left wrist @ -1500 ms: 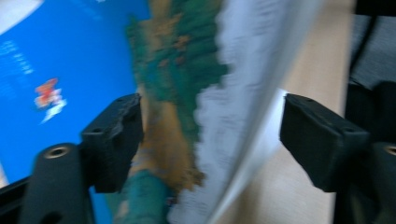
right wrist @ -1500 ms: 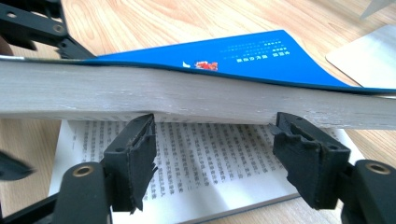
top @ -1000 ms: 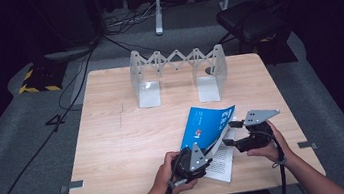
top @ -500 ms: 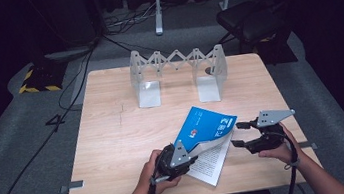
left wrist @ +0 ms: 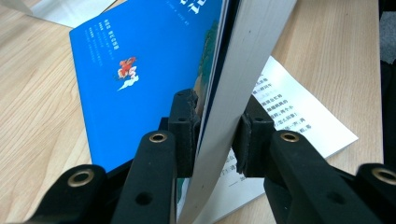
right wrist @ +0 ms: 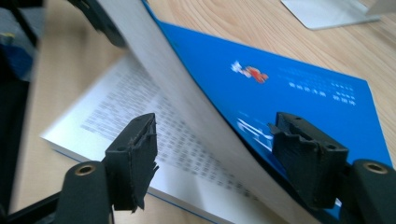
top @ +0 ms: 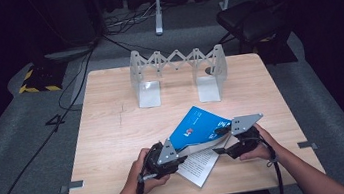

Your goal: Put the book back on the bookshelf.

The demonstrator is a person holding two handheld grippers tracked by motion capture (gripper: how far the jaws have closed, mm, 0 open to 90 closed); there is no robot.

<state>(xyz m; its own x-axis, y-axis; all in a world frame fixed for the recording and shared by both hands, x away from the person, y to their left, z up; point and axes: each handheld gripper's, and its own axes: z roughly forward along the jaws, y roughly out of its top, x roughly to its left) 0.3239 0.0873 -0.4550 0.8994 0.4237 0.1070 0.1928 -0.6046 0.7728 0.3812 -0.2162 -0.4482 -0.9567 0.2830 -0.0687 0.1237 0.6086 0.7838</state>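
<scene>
While the book (top: 196,135) lies open near the front edge of the table (top: 109,135), its blue cover and a thick block of pages are raised off the printed leaf that lies flat beneath. That raised block is clamped between the pads of the left gripper (left wrist: 215,133), at the book's near-left edge. The right gripper (right wrist: 212,154) is held at the book's right side with its jaws apart; the raised pages pass between them, and no pad is seen pressing. For the step to go well, it is judged that the left grip should be kept firm but not crushing, and the block turned about the spine rather than pulled, so that no page is creased or torn. The right jaws are best closed only once squarely over the edge. On the cover, white Chinese characters and a small red figure are seen, too small to be read. Beyond the book stands a folding metal rack (top: 178,73).
</scene>
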